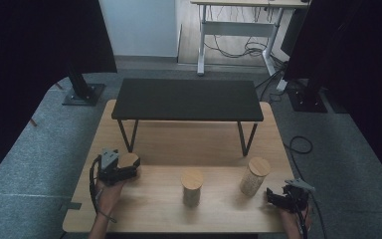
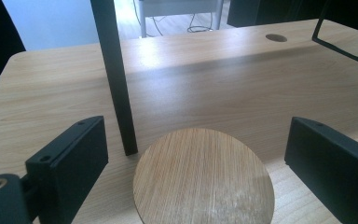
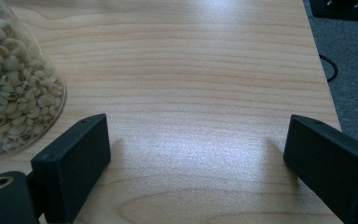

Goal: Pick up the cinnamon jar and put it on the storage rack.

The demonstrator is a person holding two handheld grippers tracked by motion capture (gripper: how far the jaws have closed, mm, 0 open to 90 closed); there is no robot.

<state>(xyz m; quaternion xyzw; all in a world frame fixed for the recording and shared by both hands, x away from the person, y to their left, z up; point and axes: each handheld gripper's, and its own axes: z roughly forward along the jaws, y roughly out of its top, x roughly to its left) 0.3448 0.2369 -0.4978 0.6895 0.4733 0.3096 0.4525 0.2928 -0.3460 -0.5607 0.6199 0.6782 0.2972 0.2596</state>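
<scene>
Left jar's wooden lid cut off at the frame's bottom edge; body hidden beneath. Grain jar cropped at left.

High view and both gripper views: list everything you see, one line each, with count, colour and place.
Jars with wooden lids: three, clear glass; left jar between the left gripper's fingers, middle jar at front centre, right jar, filled with pale grains, near the right gripper.
Shelf: one, black, on thin legs, at the back of the table.
Table: one, light wood, in the centre.
Desk: one, white frame, far background, with cables under it.
Stands: two, black, on the grey floor either side.
Left gripper: one, black, open around the left jar's lid.
Right gripper: one, black, open over bare table beside the right jar.
</scene>
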